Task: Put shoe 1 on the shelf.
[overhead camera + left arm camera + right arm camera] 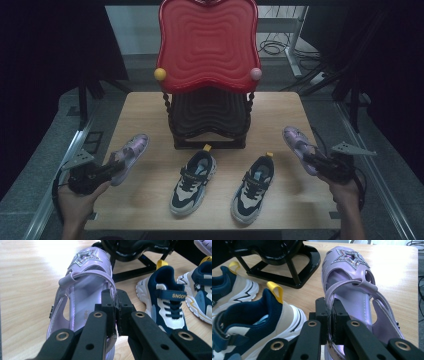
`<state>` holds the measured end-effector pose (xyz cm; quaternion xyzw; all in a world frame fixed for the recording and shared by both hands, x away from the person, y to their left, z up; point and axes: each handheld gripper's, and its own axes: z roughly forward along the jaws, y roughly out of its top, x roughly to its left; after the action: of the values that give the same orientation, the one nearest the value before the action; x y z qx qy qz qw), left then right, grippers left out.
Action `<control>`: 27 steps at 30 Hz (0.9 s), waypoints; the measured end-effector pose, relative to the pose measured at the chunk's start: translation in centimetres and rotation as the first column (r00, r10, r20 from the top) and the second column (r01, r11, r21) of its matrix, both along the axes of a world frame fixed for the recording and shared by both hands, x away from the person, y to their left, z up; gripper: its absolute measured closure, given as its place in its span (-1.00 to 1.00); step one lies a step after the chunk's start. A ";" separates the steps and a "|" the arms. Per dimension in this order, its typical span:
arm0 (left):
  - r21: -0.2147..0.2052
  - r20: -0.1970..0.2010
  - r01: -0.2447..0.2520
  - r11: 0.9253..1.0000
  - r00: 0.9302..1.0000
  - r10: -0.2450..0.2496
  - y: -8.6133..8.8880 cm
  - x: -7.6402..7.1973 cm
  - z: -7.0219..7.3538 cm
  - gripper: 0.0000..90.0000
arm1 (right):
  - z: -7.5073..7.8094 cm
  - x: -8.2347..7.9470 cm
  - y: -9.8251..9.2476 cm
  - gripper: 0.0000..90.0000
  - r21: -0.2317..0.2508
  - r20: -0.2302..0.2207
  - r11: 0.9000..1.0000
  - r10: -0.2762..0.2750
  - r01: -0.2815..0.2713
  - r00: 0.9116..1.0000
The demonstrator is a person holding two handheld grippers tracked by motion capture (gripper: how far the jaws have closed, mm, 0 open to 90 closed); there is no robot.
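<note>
While each tool (116,312) (330,320) clamps a purple sandal (85,287) (354,282), sneaker (167,302) strap reads SNOOPY

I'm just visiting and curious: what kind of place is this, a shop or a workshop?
Probably a lab set up for recording, not a shop: a wooden table hemmed by dark curtains, loose cables on the floor behind, and hand-held grippers gripping sandals.
</note>
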<state>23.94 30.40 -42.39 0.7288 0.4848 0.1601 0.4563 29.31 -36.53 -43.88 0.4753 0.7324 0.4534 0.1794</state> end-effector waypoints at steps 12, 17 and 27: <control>-0.018 0.031 0.014 1.000 0.999 -0.013 -1.0 1.0 1.0 0.93 | 1.4 -0.8 1.2 0.93 0.026 0.055 0.999 0.027 -0.029 0.998; -0.019 0.033 0.020 1.000 0.999 -0.020 -1.3 1.2 1.1 0.93 | 1.9 -1.1 1.8 0.93 0.042 0.067 0.997 0.056 -0.059 0.996; -0.024 0.046 0.035 0.999 0.998 -0.034 -1.9 1.7 1.6 0.93 | 2.8 -1.1 3.3 0.93 0.038 0.095 0.995 0.092 -0.096 0.991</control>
<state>25.65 28.46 -40.84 0.7275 0.4634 0.1629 0.4791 28.19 -33.18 -41.13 0.4224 0.7350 0.4983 0.1815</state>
